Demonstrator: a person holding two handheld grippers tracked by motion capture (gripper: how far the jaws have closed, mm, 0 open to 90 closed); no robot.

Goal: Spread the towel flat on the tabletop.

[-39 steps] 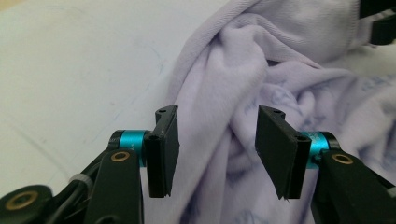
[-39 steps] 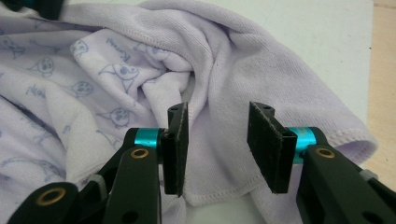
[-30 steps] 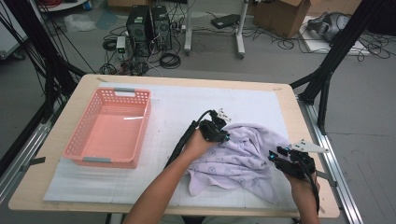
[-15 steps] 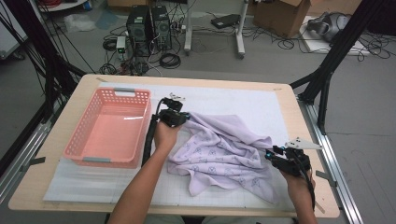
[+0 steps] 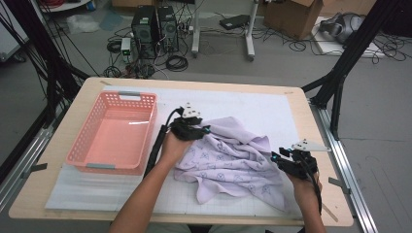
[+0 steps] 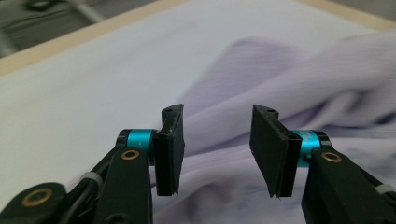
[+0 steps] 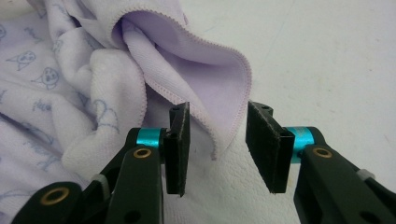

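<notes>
The lilac cloth (image 5: 233, 160) lies crumpled beside the pink basket (image 5: 114, 131), apparently unfolded; left tool (image 6: 215, 149), just opened, and right tool (image 7: 217, 144) stand spread, gripping nothing.

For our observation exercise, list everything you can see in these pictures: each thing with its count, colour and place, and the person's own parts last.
Towel: one, lilac with small printed figures, crumpled on the mat right of centre.
Basket: one, pink plastic, latticed walls, on the table's left side.
Mat: one, white, covering most of the tabletop.
Table: one, pale wood, in the foreground.
Computer towers: two, black, on the floor beyond the table amid cables.
Cardboard box: one, brown, on the floor at the back.
Left tongs: one, black with teal collars, jaws apart above the towel's left edge, having just been opening.
Right tongs: one, black, jaws apart around a towel corner, pads not pressing.
Forearms: two, entering from the bottom edge.
</notes>
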